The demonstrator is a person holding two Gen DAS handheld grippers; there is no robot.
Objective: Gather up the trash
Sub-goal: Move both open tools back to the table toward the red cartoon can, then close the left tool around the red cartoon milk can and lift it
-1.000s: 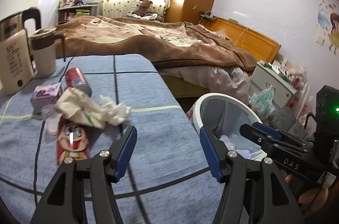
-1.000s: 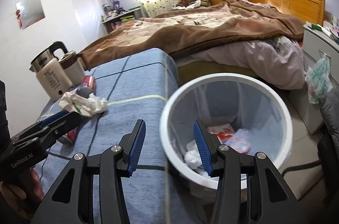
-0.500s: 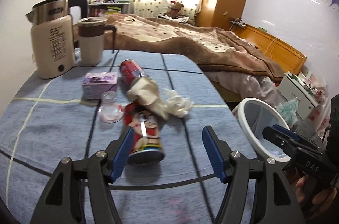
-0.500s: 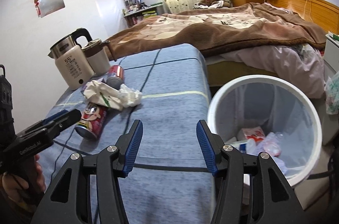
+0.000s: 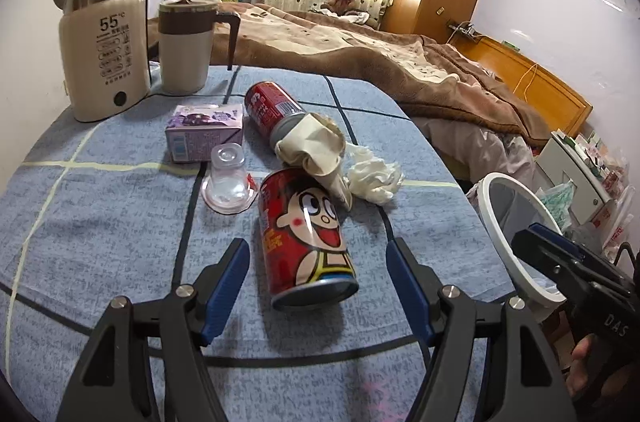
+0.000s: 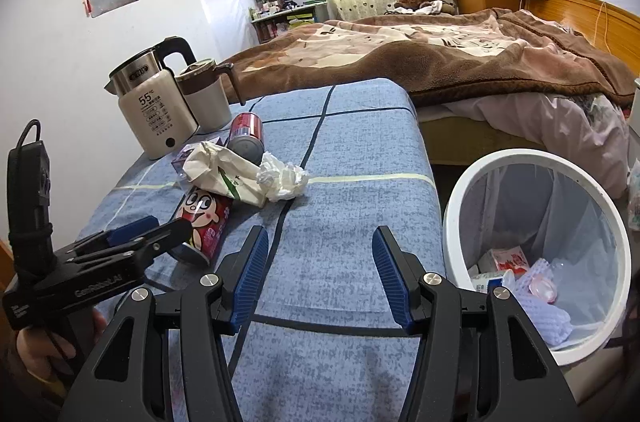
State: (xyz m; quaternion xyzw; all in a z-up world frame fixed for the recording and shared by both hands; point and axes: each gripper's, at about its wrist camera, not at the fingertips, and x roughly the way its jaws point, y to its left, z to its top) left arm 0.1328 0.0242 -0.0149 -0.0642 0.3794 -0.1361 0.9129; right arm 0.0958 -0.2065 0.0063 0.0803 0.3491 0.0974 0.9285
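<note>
On the blue-clothed desk a cartoon can lies on its side, long axis pointing away from the left claw. That claw is opening, the can just ahead between its fingers, untouched. The right claw, wide and empty, is farther off.

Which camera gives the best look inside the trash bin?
The right wrist view: it looks down into the trash bin and shows the wrappers at its bottom. The left wrist view catches only part of its rim.

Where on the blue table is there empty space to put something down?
The near right part of the table is bare, between the white tissue and the bin. The far right corner by the bed is bare too. The left side is crowded: kettle, mug, purple box, clear cup, two cans, crumpled paper.
</note>
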